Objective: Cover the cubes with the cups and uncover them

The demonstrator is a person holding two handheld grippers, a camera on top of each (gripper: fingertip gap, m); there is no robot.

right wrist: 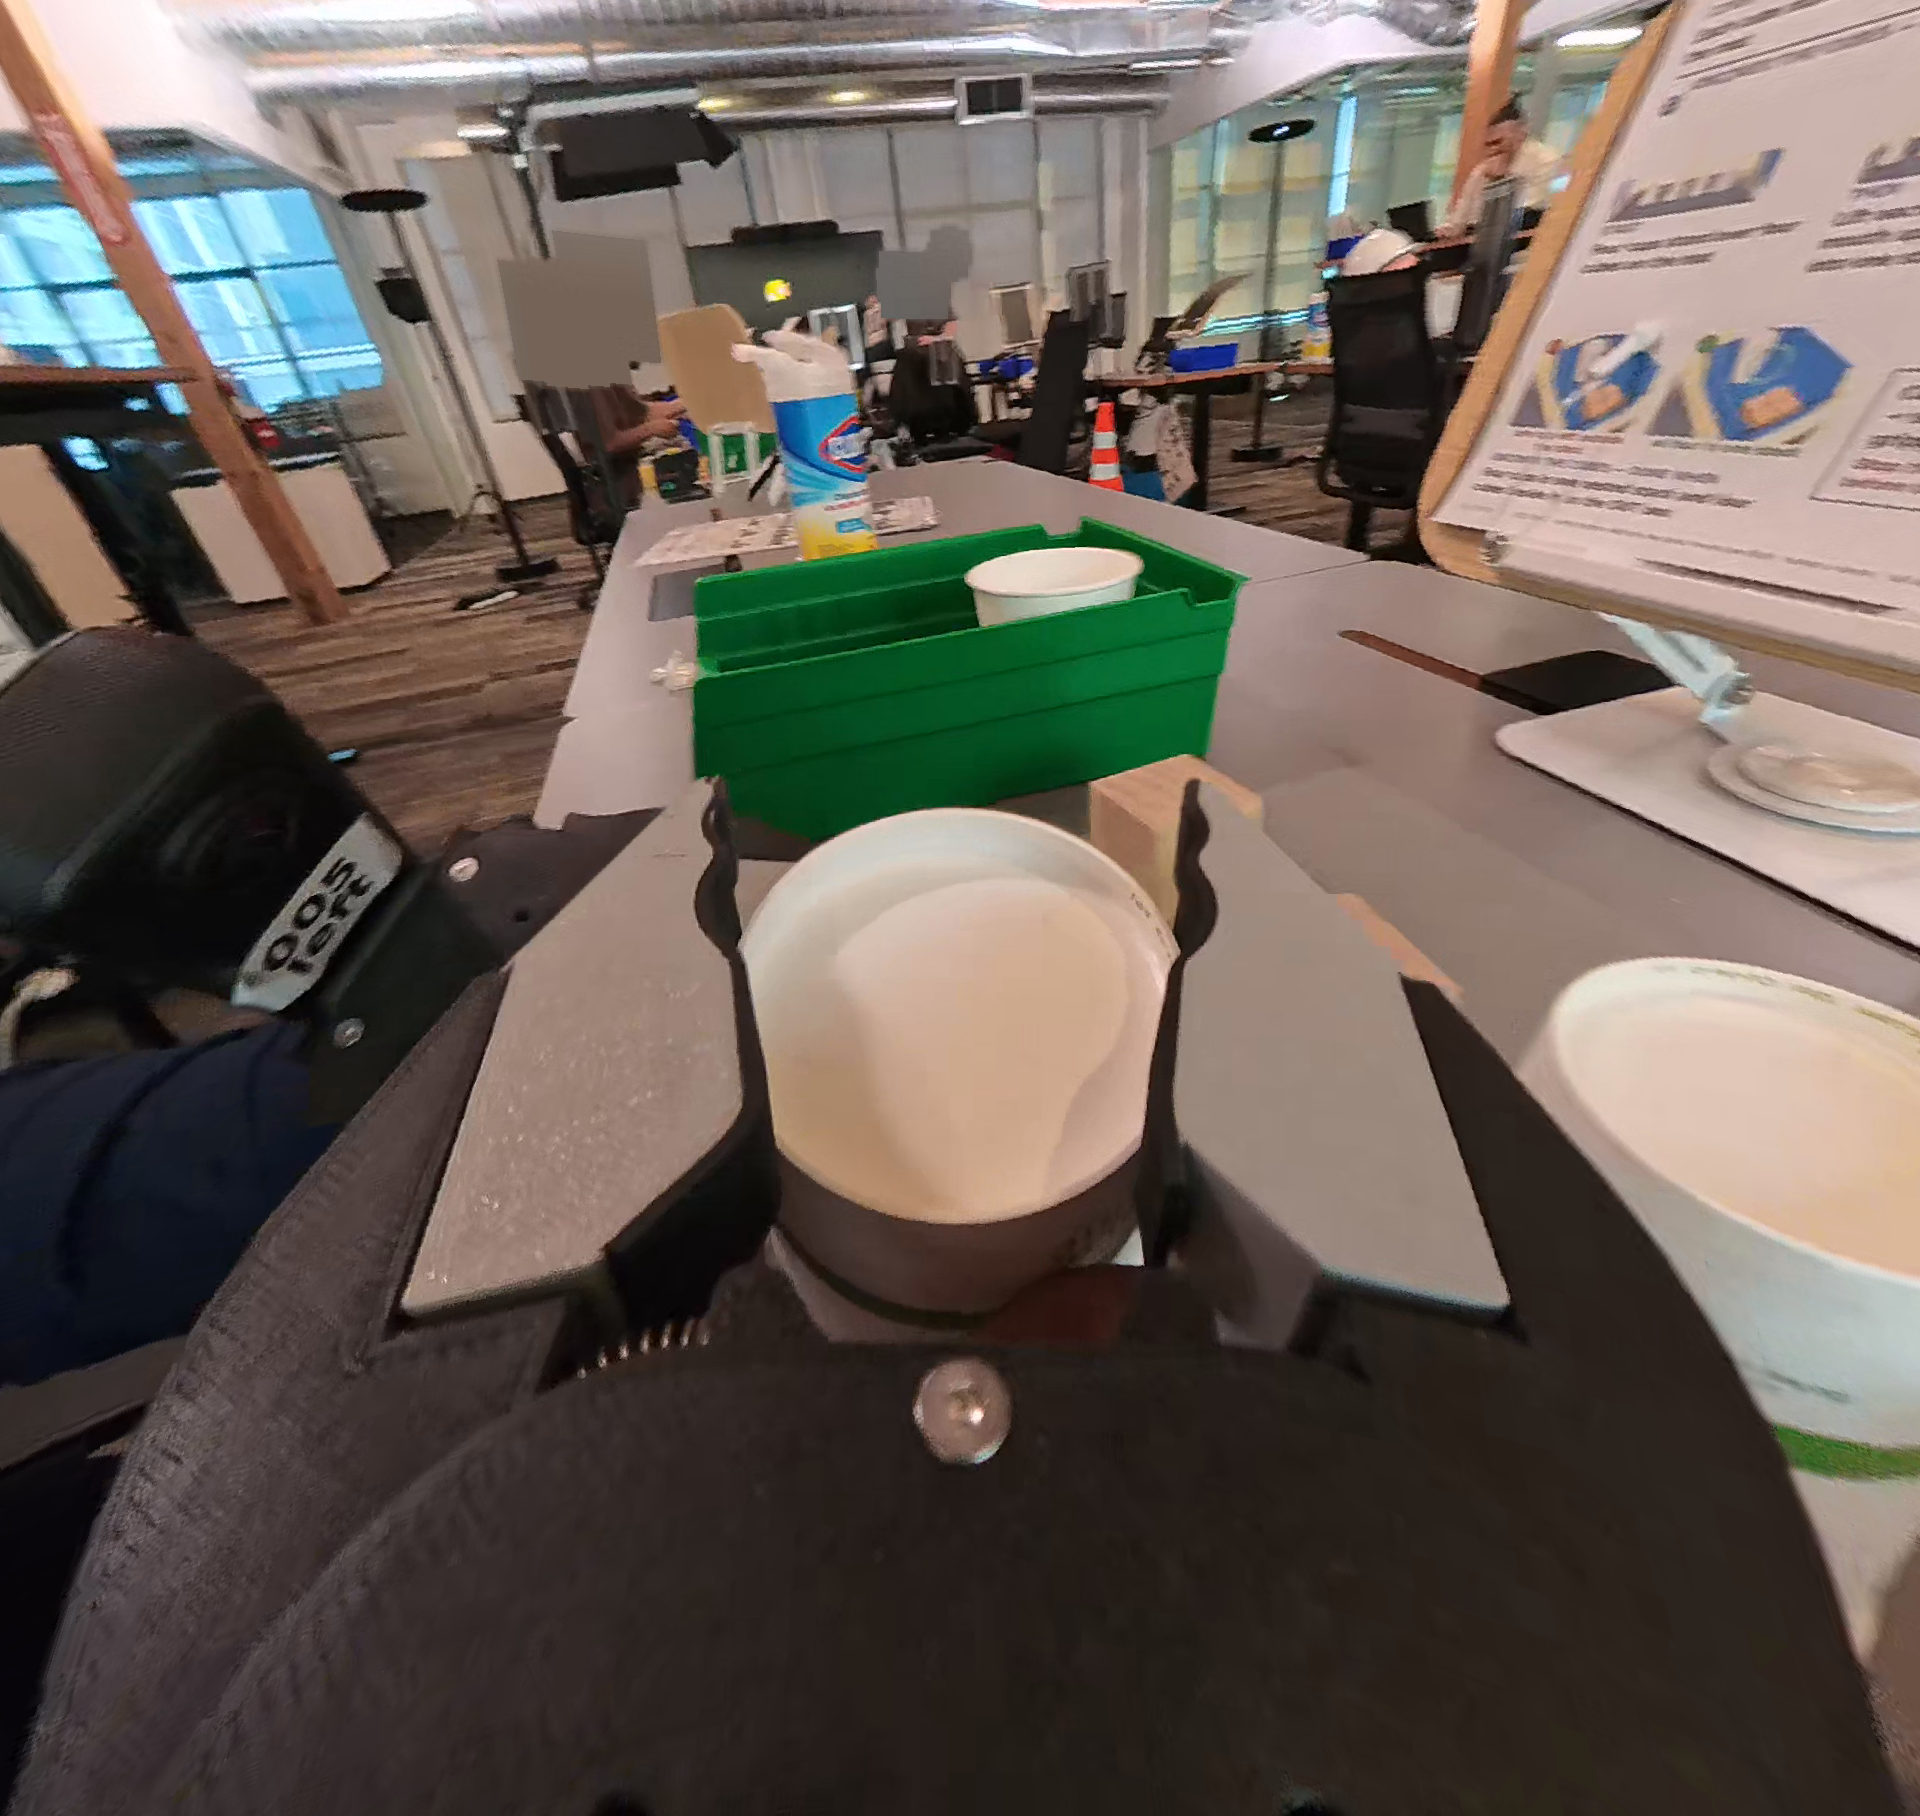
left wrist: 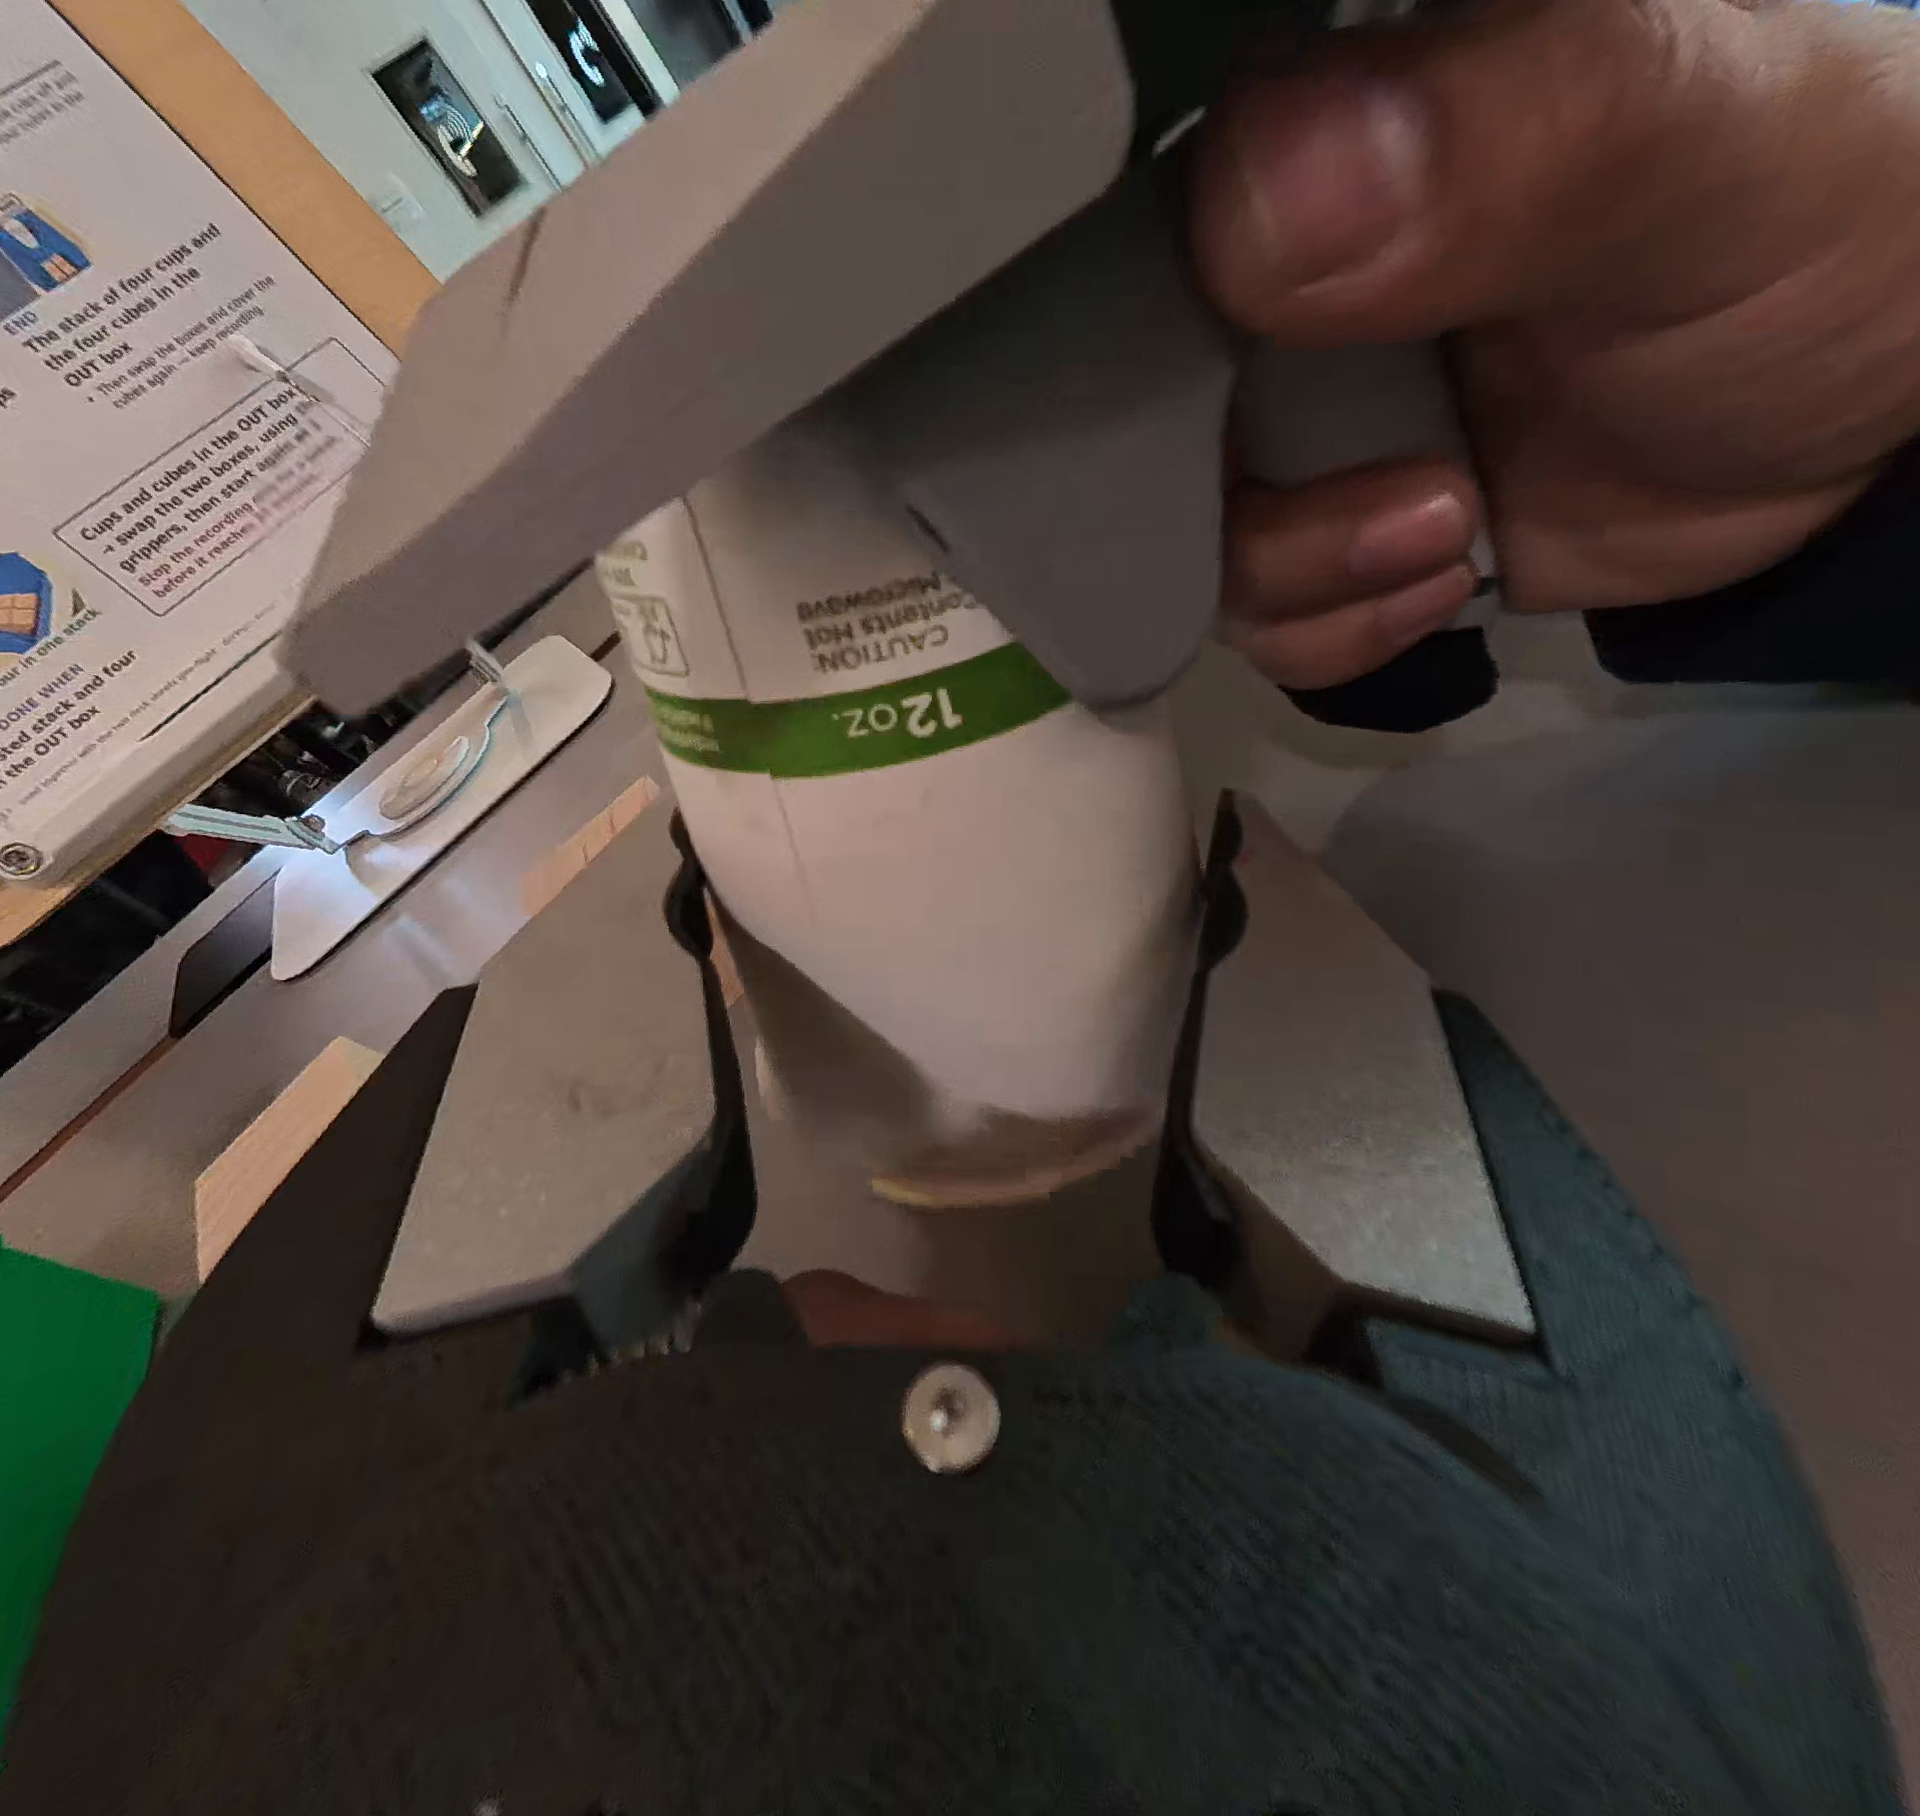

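Note:
A white paper cup with a green band (left wrist: 966, 914) stands between the fingers of my left gripper (left wrist: 951, 821). The left jaws are spread wide and do not clamp it. My right gripper comes in from above, and its grey finger (left wrist: 1091, 571) presses on the cup's far end. In the right wrist view the same cup (right wrist: 956, 1018) fills the space between the right gripper's (right wrist: 952, 800) fingers, which are shut on it. A wooden cube (right wrist: 1132, 821) sits on the table just behind the cup. Two more cubes (left wrist: 608, 831) (left wrist: 281, 1132) show beside my left fingers.
A second cup (right wrist: 1745, 1195) stands open at the near right. A green bin (right wrist: 935, 717) straight ahead holds another cup (right wrist: 1049, 582). An instruction board (right wrist: 1714, 312) on a white base plate (right wrist: 1621, 779) stands at the right. The left gripper's body (right wrist: 260, 883) is close on the left.

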